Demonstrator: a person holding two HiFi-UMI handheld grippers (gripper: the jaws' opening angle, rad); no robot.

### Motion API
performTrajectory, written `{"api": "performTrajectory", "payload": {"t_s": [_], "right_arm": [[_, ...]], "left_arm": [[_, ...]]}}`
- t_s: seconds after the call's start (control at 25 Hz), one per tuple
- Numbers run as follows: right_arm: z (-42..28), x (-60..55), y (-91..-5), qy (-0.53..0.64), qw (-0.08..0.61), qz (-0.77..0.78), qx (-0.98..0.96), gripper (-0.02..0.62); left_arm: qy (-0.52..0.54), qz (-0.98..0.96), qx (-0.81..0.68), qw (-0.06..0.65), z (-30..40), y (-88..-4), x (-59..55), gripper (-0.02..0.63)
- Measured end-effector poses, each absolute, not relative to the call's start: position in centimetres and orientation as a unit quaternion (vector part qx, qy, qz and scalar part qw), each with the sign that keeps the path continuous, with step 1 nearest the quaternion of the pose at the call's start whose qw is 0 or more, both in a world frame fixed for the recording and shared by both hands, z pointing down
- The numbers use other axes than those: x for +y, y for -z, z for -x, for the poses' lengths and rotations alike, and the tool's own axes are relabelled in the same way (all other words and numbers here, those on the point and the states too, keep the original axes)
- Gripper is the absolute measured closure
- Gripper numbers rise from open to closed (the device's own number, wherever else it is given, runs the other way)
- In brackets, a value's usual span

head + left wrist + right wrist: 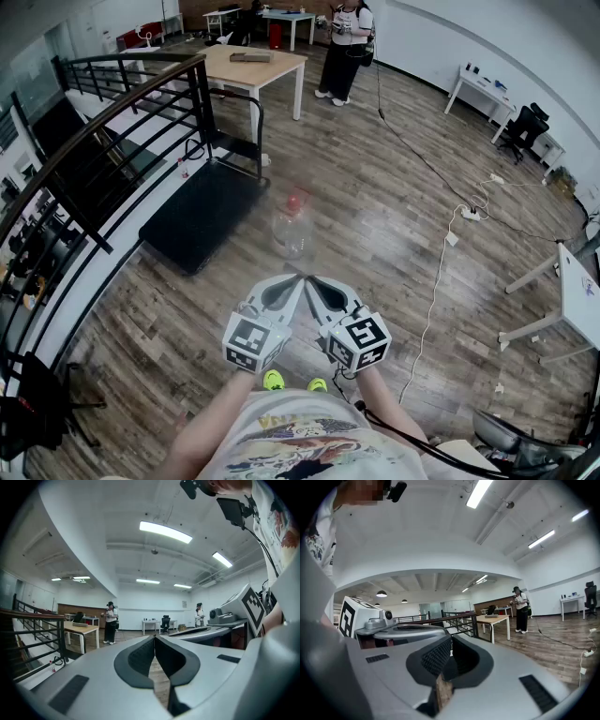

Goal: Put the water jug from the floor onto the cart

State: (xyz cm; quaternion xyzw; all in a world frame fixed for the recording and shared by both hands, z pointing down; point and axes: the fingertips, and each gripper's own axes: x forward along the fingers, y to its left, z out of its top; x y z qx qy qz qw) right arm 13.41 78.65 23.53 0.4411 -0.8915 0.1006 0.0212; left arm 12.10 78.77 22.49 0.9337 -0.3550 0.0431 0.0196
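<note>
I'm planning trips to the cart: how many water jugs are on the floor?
1. The water jug, clear with a red cap, stands on the wood floor just right of the black cart in the head view. Others could be hidden outside the views.

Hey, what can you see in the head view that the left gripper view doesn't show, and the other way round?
Only the head view shows the water jug with its red cap, standing on the wood floor, and the black cart beside the railing. Only the left gripper view shows the ceiling lights, a second person by the far wall, and the left gripper up close, jaws together with nothing between them. Both show the wooden table, the person in a white top next to it, and the right gripper.
</note>
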Motion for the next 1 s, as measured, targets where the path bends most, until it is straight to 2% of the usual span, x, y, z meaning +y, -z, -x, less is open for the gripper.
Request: {"api": "performTrajectory", "payload": {"t_s": [0.64,1.0], "right_arm": [[-12.6,77.3,-23.9,-0.112,0.012,-0.445,-0.889,0.566],[-11.7,76.7,-24.8,-0.099,0.034,-0.456,-0.884,0.565]], "left_arm": [[-0.039,-0.933,-0.357,0.024,-11.2,-22.7,77.6,0.595],[-0.039,-0.932,-0.361,0.010,-10.2,-23.0,76.9,0.594]]}}
